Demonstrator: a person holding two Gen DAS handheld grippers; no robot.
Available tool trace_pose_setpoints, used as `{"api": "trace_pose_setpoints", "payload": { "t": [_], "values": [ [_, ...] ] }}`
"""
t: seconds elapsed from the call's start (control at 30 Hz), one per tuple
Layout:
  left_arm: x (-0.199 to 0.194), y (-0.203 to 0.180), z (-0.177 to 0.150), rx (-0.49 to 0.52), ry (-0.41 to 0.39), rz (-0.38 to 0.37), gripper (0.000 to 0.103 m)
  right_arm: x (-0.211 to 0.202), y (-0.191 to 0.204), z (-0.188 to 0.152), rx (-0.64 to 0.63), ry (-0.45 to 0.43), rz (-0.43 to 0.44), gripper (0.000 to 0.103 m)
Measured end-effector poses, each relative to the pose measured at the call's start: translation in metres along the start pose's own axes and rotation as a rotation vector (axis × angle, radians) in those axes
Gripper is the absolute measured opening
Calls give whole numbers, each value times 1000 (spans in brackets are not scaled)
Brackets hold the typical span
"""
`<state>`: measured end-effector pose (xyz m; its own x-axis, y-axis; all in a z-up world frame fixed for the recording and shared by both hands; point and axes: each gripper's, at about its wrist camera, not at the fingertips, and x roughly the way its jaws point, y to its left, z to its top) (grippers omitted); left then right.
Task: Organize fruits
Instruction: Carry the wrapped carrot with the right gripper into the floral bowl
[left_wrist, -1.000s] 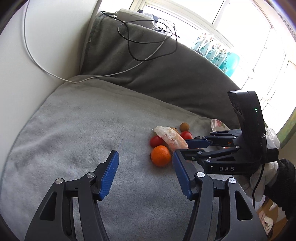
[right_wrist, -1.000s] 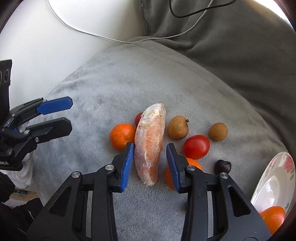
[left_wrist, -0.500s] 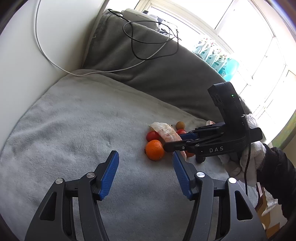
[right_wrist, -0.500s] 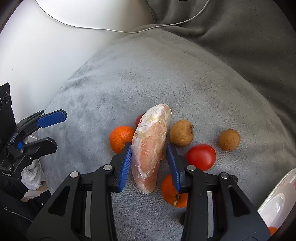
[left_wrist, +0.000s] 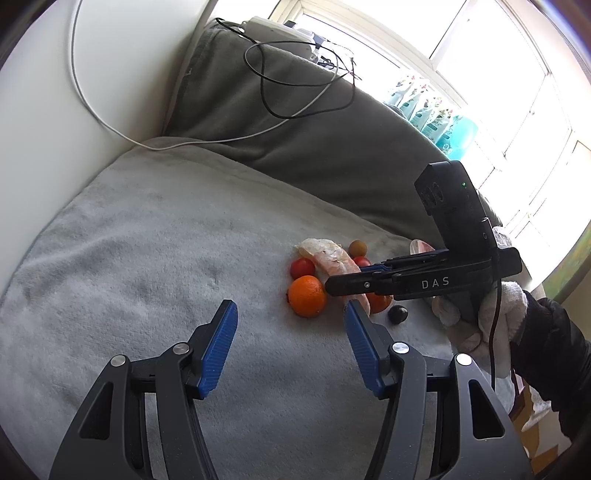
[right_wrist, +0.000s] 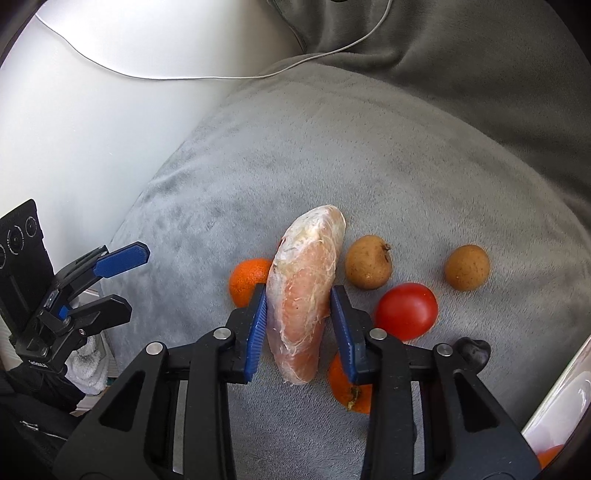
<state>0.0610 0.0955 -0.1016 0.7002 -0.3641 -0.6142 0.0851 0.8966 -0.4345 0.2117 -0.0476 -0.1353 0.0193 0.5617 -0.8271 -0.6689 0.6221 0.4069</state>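
Observation:
A long peeled fruit segment wrapped in film (right_wrist: 303, 291) lies on the grey blanket (right_wrist: 332, 155). My right gripper (right_wrist: 298, 325) has closed its blue pads around the segment; both pads touch its sides. Around it lie an orange (right_wrist: 247, 277), a second orange (right_wrist: 347, 387), a red tomato (right_wrist: 406, 310), two brown fruits (right_wrist: 369, 262) (right_wrist: 467, 267) and a dark fruit (right_wrist: 474, 350). My left gripper (left_wrist: 290, 347) is open and empty, hovering short of the orange (left_wrist: 307, 295). The right gripper also shows in the left wrist view (left_wrist: 354, 282).
A white floral plate (right_wrist: 557, 410) with an orange piece sits at the right edge. A dark grey cushion (left_wrist: 314, 147) with cables (left_wrist: 295, 85) backs the blanket. A white wall (left_wrist: 74, 92) bounds the left side.
My right gripper has moved forward along the wrapped segment and closed its pads onto it. The left gripper has stayed open and shifted slightly.

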Motion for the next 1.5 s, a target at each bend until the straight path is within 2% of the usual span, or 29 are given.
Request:
{"api": "trace_pose_setpoints", "payload": {
  "t": [0.27, 0.57, 1.07, 1.17, 1.5],
  "values": [
    [-1, -6, -1, 17, -2, 2, 60, -18, 0, -6, 42, -84, 18, 35],
    [1, -19, -4, 39, 1, -9, 60, -54, -9, -19, 91, -177, -27, 35],
    [9, -41, -4, 74, 16, -36, 59, -123, -59, -62, 225, -281, -164, 35],
    [9, -44, -3, 80, 16, -43, 60, -127, -69, -69, 250, -279, -213, 35],
    [9, -47, -3, 91, 19, -44, 59, -144, -99, -93, 341, -313, -267, 35]
  ]
}}
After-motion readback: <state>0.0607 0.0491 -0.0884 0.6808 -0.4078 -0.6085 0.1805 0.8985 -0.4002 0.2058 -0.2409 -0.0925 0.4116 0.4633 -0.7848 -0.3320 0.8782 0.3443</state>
